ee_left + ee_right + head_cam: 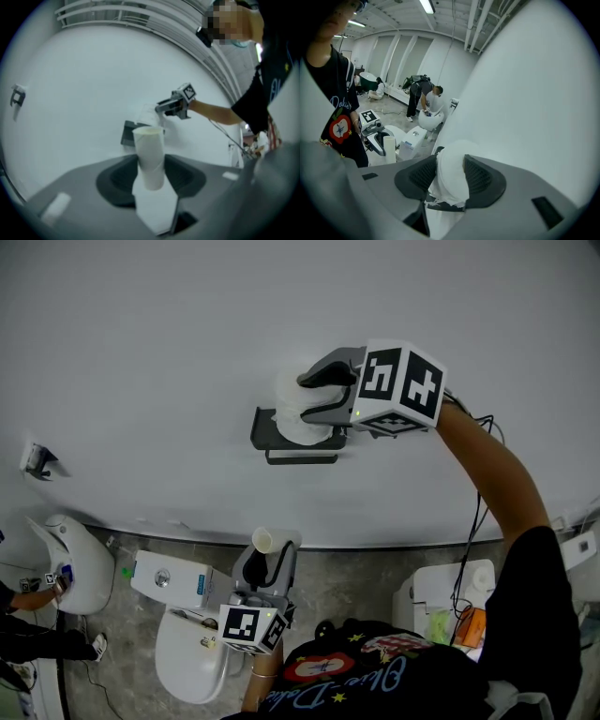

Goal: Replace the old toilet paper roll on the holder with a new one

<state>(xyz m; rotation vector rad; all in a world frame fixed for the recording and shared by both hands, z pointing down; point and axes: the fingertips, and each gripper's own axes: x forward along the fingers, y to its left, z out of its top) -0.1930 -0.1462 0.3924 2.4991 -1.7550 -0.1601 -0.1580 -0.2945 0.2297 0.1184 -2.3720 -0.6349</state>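
Toilet paper roll (286, 401), new and soft, sits at the wall holder (281, 442), clasped on its flanks by the wide-set right tongs (305, 397). It is likely light and crushable, so grip the outer wrap gently, never the torn tail. The left tongs (270, 563) hold the stiffer old cardboard tube (262, 541) upright.
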